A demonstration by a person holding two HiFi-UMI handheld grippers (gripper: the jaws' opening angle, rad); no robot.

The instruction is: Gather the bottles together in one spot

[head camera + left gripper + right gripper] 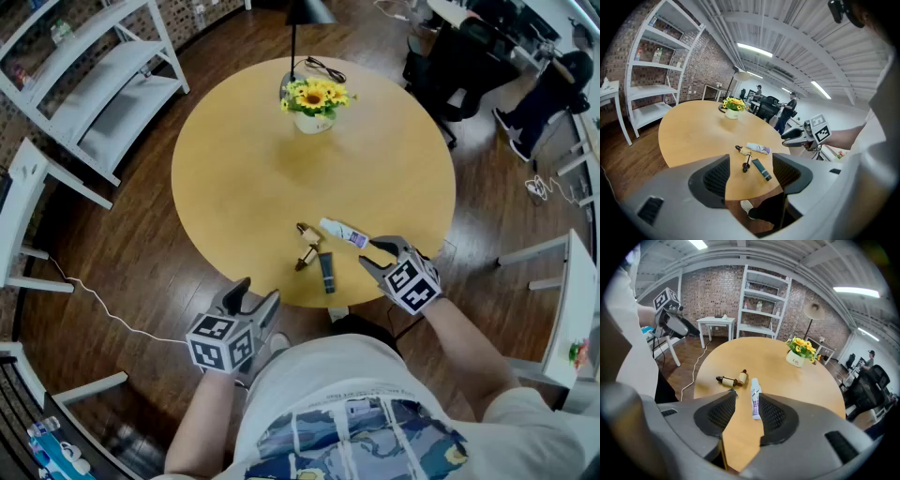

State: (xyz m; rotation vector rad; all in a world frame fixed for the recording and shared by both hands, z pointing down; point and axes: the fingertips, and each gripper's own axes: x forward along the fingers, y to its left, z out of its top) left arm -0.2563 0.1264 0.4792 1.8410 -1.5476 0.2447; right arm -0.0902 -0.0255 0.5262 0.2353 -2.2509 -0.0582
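Near the front edge of the round yellow table [244, 169] lie two small brown dropper bottles [307, 246], a white and purple tube [343, 232] and a dark teal tube [326, 272], all close together. My right gripper [370, 254] hovers just right of the white tube, open, nothing between its fingers. In the right gripper view the white tube [754, 397] shows ahead between the open jaws, with the brown bottles [733, 379] to its left. My left gripper [255, 295] hangs open off the table's front edge, below the bottles. Its view shows the teal tube [761, 169] and a brown bottle [744, 151].
A pot of sunflowers [314, 98] and a black floor lamp [302, 19] stand at the table's far side. White shelving [103, 84] is at the back left, white chairs [553, 272] at both sides, and a person's legs [548, 89] at the far right.
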